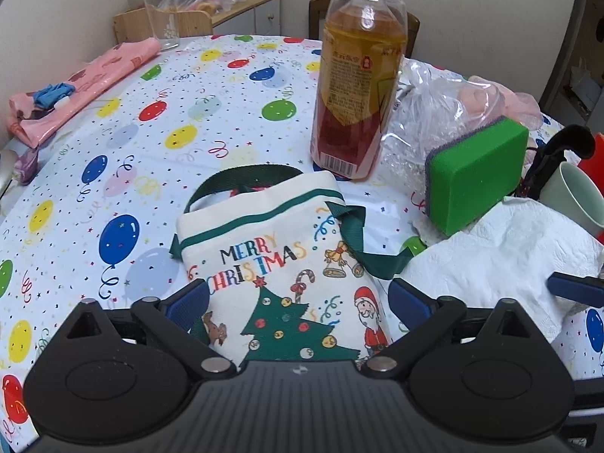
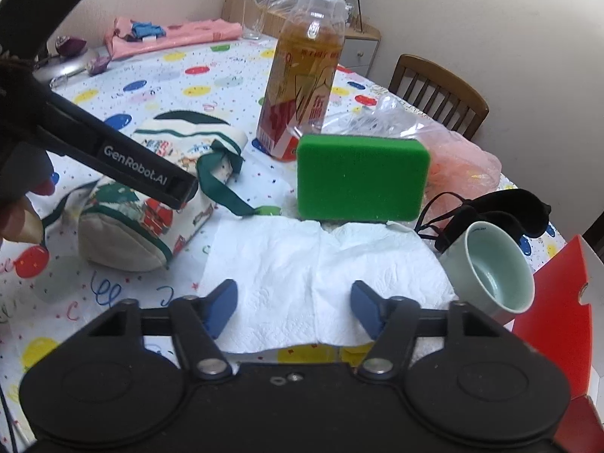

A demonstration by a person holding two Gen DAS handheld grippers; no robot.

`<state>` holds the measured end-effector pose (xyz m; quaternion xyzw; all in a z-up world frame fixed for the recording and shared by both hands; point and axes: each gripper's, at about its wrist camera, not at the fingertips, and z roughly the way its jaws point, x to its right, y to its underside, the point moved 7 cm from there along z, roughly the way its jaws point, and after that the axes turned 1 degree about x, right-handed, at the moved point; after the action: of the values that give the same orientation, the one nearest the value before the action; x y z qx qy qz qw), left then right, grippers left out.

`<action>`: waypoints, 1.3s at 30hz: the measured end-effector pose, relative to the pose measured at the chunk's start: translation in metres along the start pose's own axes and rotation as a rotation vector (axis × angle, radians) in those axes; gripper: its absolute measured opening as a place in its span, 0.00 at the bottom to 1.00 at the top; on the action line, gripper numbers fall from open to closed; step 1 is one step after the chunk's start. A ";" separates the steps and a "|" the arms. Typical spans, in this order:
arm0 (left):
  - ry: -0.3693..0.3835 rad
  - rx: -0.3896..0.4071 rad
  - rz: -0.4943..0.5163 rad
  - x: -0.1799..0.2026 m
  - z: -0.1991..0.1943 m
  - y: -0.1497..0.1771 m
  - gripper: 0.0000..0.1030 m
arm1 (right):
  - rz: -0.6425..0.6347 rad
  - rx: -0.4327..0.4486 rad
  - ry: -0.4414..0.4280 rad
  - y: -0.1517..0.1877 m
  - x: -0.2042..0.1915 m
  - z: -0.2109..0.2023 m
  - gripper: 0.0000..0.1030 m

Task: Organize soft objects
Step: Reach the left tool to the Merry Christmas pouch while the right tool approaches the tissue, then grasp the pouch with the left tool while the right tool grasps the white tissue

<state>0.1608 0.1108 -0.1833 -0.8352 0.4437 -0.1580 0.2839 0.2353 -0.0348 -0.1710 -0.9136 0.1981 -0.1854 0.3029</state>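
Pink folded cloth [image 1: 83, 75] lies at the far left edge of the table, with a blue scrap on it; a clear glass [image 1: 162, 20] stands behind it; the tablecloth [image 1: 226, 87] is white with coloured balloons. Nearer to me, the Christmas bag [image 1: 287, 264] of canvas lies flat between the blue fingers of my left gripper [image 1: 300, 300]; its jaws stand wide and I see no pad pressing on the bag, so it holds nothing. Behind the bag stands a tall bottle [image 1: 355, 75] with amber liquid; to its right is crumpled clear plastic [image 1: 426, 113]. The green sponge [image 2: 362, 177] stands on its edge, at the far border of the white paper towel [image 2: 302, 260]; my right gripper [image 2: 294, 309] has its fingers over this towel, partly open, one at each side of the middle fold, and whether they touch it I cannot tell. At the right a pale green cup [image 2: 494, 264] lies tilted, beside a black strap [image 2: 502, 207]; a red box [image 2: 558, 302] is at the edge.
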 end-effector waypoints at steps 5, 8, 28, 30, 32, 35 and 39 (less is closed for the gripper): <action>0.011 -0.026 0.027 0.006 0.007 0.004 0.67 | -0.039 -0.021 0.037 0.005 0.002 0.008 0.43; 0.018 -0.028 0.042 0.008 0.009 0.005 0.58 | -0.048 -0.032 0.057 0.008 0.003 0.010 0.33; 0.064 0.089 0.142 -0.007 -0.019 0.000 0.09 | 0.054 0.069 0.055 -0.010 0.012 -0.033 0.00; 0.067 0.101 0.138 -0.012 -0.023 0.000 0.09 | 0.062 0.070 0.056 -0.009 0.013 -0.038 0.00; 0.073 0.105 0.133 -0.016 -0.025 -0.001 0.09 | 0.076 0.044 0.032 -0.004 0.012 -0.040 0.01; 0.081 0.109 0.133 -0.021 -0.028 0.001 0.09 | 0.064 0.019 0.035 0.004 0.007 -0.041 0.01; 0.089 0.100 0.130 -0.023 -0.027 0.006 0.09 | 0.076 -0.006 0.044 0.005 0.006 -0.036 0.03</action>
<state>0.1299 0.1184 -0.1660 -0.7816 0.5008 -0.1980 0.3148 0.2230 -0.0583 -0.1460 -0.9021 0.2400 -0.1932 0.3023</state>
